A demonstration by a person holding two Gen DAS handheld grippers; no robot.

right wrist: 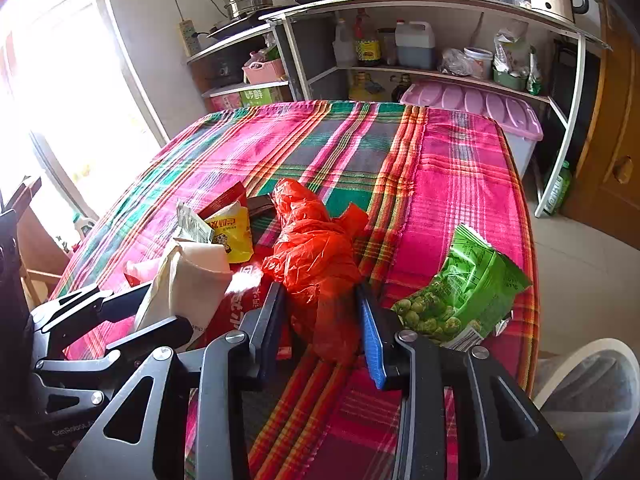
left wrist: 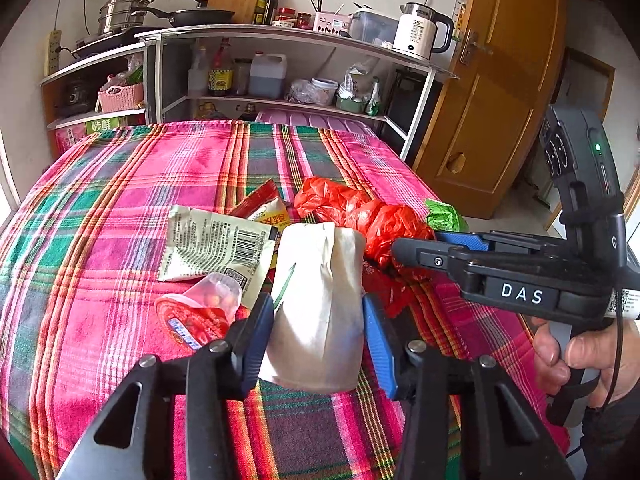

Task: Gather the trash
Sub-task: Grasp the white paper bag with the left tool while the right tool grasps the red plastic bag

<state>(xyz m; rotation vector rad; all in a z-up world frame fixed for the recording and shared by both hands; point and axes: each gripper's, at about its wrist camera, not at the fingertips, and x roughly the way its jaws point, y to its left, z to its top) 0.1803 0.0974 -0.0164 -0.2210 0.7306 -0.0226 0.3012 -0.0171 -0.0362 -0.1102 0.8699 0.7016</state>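
Trash lies in a heap on the plaid tablecloth [left wrist: 120, 200]. In the left wrist view my left gripper [left wrist: 318, 304] is shut on a white paper pouch [left wrist: 320, 300], pads pressing both its sides. The right wrist view has my right gripper [right wrist: 319, 292] shut on a crumpled red plastic bag [right wrist: 316, 256]; it also shows from the side as the right gripper [left wrist: 396, 248], tips in the red bag [left wrist: 360, 208]. Around them lie a red-lidded jelly cup [left wrist: 200, 312], a cream barcode wrapper [left wrist: 216, 244], a yellow snack packet [right wrist: 232, 232] and a green pea bag [right wrist: 464, 292].
A white bin with a clear liner [right wrist: 592, 400] stands on the floor off the table's right edge. A kitchen shelf unit [left wrist: 280, 36] and a pink storage box [right wrist: 480, 104] stand behind the table, a wooden door [left wrist: 500, 80] to the right. A person's hand [left wrist: 580, 360] holds the right gripper's handle.
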